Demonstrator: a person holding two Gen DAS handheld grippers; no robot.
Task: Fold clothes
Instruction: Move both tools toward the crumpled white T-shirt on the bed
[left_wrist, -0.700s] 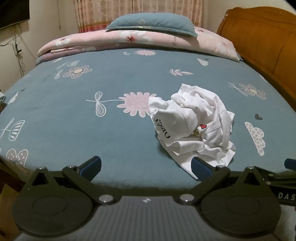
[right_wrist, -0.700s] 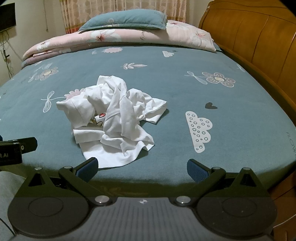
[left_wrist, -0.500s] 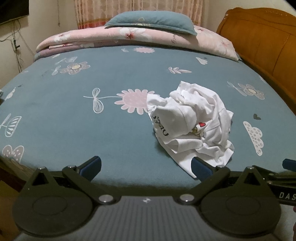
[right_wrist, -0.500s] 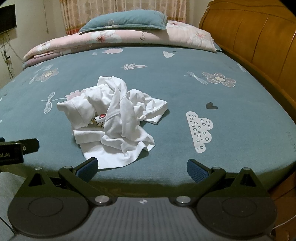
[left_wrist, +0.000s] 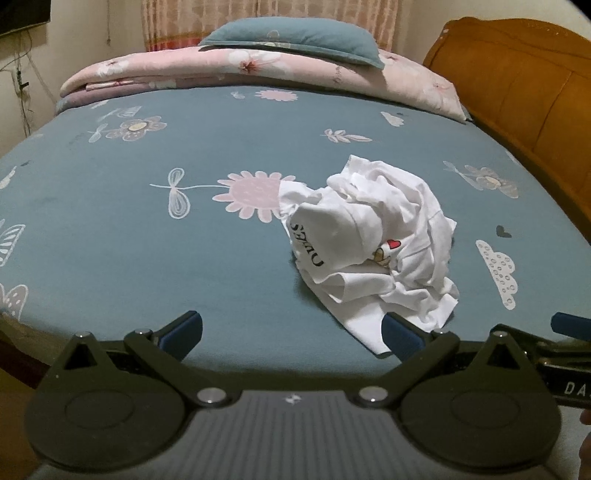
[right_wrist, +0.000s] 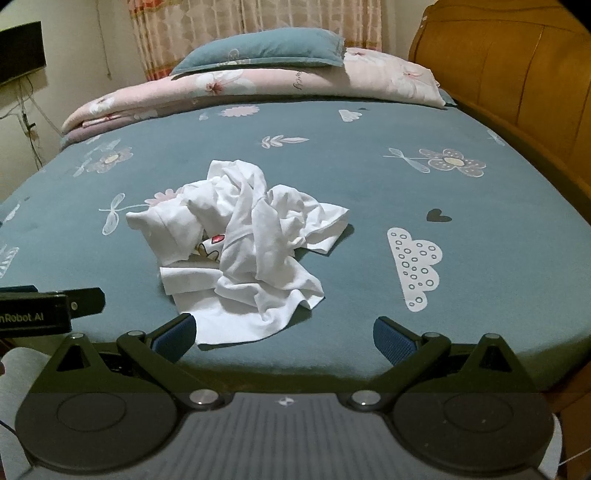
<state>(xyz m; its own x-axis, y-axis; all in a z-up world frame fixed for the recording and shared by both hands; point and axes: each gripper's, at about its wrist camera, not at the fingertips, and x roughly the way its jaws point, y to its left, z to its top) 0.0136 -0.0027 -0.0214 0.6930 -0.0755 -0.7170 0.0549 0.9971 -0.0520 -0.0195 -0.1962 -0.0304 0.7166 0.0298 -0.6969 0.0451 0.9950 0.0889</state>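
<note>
- At the far left a wall (left_wrist: 14, 110) carries a loose cable (left_wrist: 22, 92), with the dark edge of a screen (right_wrist: 20, 48) mounted above it.
- The left gripper (left_wrist: 291, 334) hovers over the near edge of the bed, tilted down toward it, its blue-padded jaws spread wide with nothing between them.
- The bedsheet (left_wrist: 147, 240) is teal, printed with a pink daisy (left_wrist: 255, 194), a dragonfly outline, clouds and a small heart.
- A crumpled white T-shirt (left_wrist: 369, 243) lies in a heap on the sheet near the front edge, covering the daisy's right side; black lettering and a small red heart print show among its folds.
- In the left wrist view the shirt's lowest hem lies just in front of that gripper's right finger (left_wrist: 400, 338); whether they touch cannot be told.
- The right gripper (right_wrist: 284, 332) is likewise wide open and empty; the shirt (right_wrist: 243, 251) sits ahead of its left finger (right_wrist: 173, 336).
- Along the far side lies a folded pink floral quilt (right_wrist: 258, 85) with a teal pillow (right_wrist: 266, 48) on top, curtains (right_wrist: 251, 18) behind.
- At the right stands a wooden headboard (right_wrist: 517, 74).
</note>
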